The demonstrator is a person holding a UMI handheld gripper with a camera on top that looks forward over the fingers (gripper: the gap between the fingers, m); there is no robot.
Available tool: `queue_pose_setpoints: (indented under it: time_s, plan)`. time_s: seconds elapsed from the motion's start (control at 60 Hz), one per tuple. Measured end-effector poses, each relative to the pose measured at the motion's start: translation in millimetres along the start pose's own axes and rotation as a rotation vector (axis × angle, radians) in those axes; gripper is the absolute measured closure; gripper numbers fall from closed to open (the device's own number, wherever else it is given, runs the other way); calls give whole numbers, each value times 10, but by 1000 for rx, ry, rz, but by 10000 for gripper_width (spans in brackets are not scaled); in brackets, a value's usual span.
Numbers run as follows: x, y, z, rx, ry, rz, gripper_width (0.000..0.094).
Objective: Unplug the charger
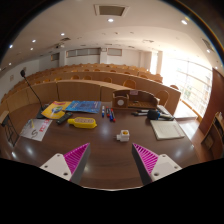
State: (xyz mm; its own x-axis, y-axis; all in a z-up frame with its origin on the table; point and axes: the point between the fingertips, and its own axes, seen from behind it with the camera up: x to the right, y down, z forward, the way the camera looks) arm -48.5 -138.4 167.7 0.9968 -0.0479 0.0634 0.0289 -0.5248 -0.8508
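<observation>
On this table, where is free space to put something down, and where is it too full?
Bare wood lies just ahead of the open gripper, up to the small white item. A second patch lies between the yellow object and the dark things. It is crowded by the coloured sheets and the white paper.

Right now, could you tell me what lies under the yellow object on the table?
The yellow object rests directly on the dark table, beyond the open gripper, beside a blue mat. Its body covers whatever sits beneath it, so nothing else is visible.
</observation>
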Motion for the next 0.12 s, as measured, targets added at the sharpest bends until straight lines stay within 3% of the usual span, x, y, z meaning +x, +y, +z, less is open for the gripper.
queue_pose_setpoints:
  time_s: [0.117]
  plan:
    - [37,18,-11,0,15,-22,89]
